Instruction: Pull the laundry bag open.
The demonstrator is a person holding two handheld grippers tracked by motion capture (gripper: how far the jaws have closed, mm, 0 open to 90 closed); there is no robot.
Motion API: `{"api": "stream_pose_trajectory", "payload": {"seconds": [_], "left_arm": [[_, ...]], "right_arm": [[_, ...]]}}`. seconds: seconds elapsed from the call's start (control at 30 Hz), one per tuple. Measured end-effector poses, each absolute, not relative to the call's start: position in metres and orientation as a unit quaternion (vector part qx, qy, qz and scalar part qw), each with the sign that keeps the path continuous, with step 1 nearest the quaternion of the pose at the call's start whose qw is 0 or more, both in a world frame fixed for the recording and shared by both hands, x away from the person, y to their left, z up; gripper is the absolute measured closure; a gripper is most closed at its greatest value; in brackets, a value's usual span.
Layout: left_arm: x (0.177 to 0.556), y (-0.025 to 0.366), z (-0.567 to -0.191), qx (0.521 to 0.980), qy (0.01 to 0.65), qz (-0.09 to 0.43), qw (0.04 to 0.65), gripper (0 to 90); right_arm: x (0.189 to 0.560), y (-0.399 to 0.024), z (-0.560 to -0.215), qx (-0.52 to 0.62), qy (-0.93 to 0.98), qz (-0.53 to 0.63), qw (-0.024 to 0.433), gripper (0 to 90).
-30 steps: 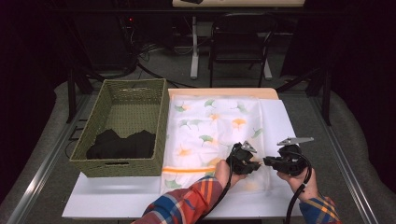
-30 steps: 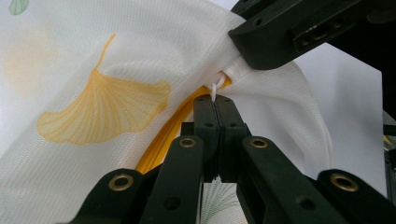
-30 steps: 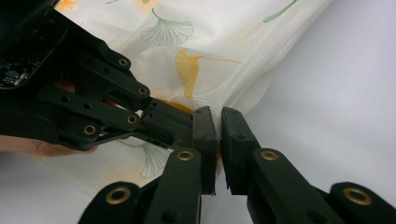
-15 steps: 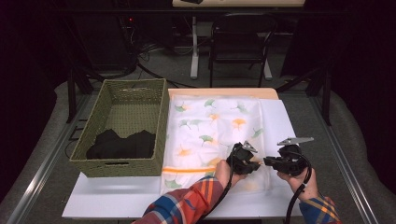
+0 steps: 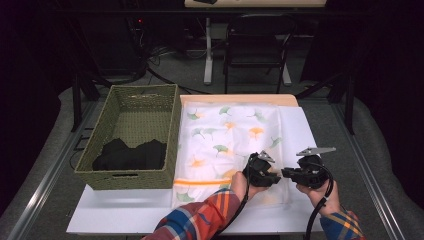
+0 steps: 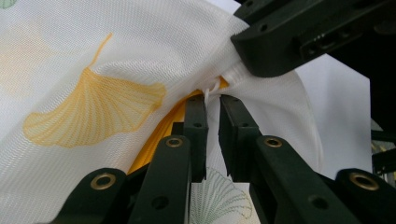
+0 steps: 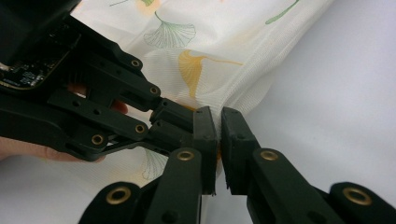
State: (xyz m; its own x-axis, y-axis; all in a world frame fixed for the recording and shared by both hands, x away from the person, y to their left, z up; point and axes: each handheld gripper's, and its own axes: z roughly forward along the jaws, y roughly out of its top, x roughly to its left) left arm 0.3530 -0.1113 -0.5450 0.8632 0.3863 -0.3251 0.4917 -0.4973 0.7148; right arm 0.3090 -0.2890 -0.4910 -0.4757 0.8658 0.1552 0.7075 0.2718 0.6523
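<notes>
A white mesh bag (image 5: 230, 135) printed with ginkgo leaves lies flat on the white board, an orange zipper band (image 5: 200, 182) running across its near end. Both grippers meet at that band's right end. My left gripper (image 5: 275, 177) (image 6: 213, 100) has just been opening its jaws. A narrow gap now shows between them, with a small white tab (image 6: 208, 92) at their tips, and the pads do not press on it. My right gripper (image 5: 285, 172) (image 7: 218, 114) faces it from the right. Its jaws pinch the bag's edge (image 7: 243, 100) and bunch the fabric.
A woven green basket (image 5: 125, 180) stands left of the bag with a black cloth (image 5: 130, 155) lying inside it. The white board (image 5: 125, 210) extends past the bag on the near and right sides. A chair and table legs stand beyond the far edge.
</notes>
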Motion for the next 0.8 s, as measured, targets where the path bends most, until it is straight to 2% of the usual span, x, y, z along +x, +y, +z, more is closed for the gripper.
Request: {"api": "stream_pose_trajectory", "payload": {"seconds": [0.17,0.8], "left_arm": [[0.3535,-0.1118,-0.5447,0.863,0.258,-0.057,0.432,89.1],[0.3551,-0.1060,-0.5404,0.866,0.273,-0.050,0.415,90.0]], "right_arm": [[0.3088,-0.2892,-0.4906,0.499,0.790,0.338,0.113,86.0],[0.3071,-0.2887,-0.4882,0.500,0.788,0.339,0.119,86.1]]}}
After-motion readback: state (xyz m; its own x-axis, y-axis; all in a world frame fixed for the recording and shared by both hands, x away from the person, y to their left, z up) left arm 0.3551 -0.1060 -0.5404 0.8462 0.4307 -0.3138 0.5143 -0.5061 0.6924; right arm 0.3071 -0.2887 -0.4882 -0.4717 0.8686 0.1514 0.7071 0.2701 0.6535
